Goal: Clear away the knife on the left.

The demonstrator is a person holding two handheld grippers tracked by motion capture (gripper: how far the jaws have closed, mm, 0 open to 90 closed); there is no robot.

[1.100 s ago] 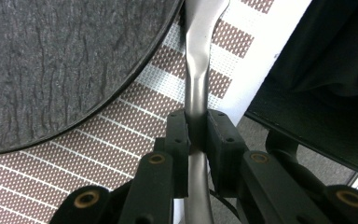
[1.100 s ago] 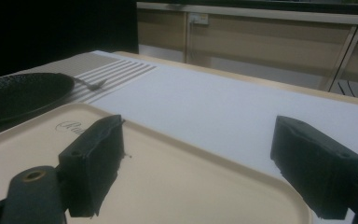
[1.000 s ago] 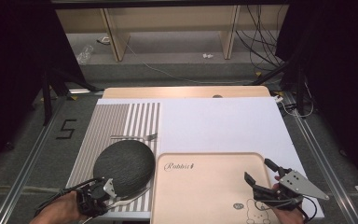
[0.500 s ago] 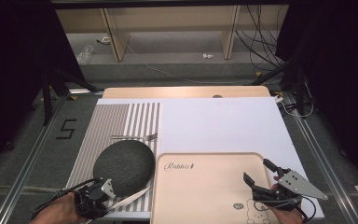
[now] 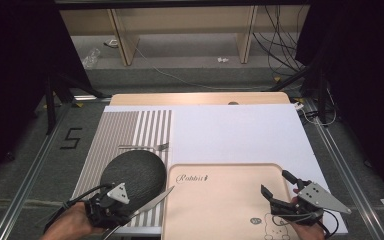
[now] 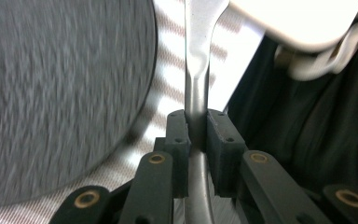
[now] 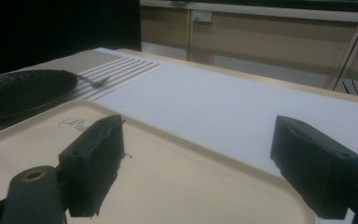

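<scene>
A silver table knife [image 5: 156, 198] is clamped by its handle in my left gripper [image 5: 129, 210], which is shut on it at the table's front left. The blade points toward the beige tray [image 5: 220, 175] and hangs over the striped placemat [image 5: 130, 130]. In the left gripper view the knife handle [image 6: 196, 93] runs up from between the pads of the left gripper [image 6: 196, 133], next to the dark round plate [image 6: 60, 93]. My right gripper [image 5: 275, 182] stands open over the tray's front right corner. In the right gripper view nothing is between the pads of the right gripper [image 7: 196, 144].
The dark plate [image 5: 132, 174] lies on the placemat, with a fork [image 5: 145, 147] just beyond it. A white sheet [image 5: 235, 132] covers the wooden table [image 5: 180, 98]. The tray [image 7: 168, 182] bears a "Rabbit" print. Cables and shelf legs stand past the far edge.
My left gripper has risen a little with the knife, and the blade now stands off the placemat. The right gripper has stayed put.
</scene>
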